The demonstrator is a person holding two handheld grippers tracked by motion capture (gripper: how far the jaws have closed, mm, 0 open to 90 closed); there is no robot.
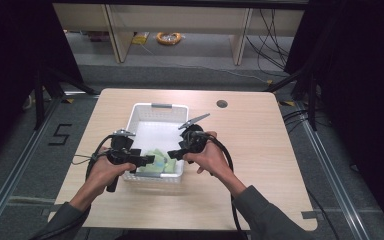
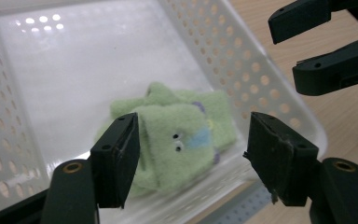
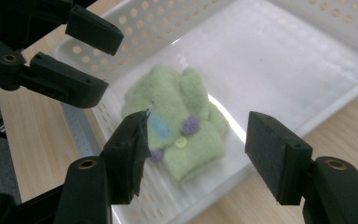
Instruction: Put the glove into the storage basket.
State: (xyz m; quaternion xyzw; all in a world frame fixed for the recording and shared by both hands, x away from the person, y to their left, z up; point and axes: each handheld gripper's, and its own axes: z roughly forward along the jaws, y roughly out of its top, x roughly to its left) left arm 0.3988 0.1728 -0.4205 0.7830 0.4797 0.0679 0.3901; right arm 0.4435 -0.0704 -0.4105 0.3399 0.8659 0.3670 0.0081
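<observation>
The left tongs (image 1: 147, 160) hang over the near-left corner of the basket (image 1: 159, 106), jaws apart with nothing between the pads; in the left gripper view the gap frames the cloth (image 2: 177, 135) below without touching it. The right tongs (image 1: 176, 153) hang over the basket's near edge, a little right of its middle, jaws likewise apart and empty, tips pointing in at the same spot. The two pairs face each other across the near end of the basket, close but not touching.

The cloth lies folded on the basket floor, against the near wall and well clear of the far end, which is bare. It is a pale green fleecy piece with small eyes and a blue patch on one face, and in the right gripper view (image 3: 177, 126) purple dots and a yellow button.

By its look it should be light and soft, limp rather than stiff, so it will sag and may unfold when lifted by one point. The pile should give the pads good friction, so slipping looks unlikely, and it is not fragile; a firm pinch ought to do no harm. The best hold seems to be a doubled edge or corner of the fold, catching all layers at once. The basket's near wall stands close to it, so coming down from above looks easier than from the side.
</observation>
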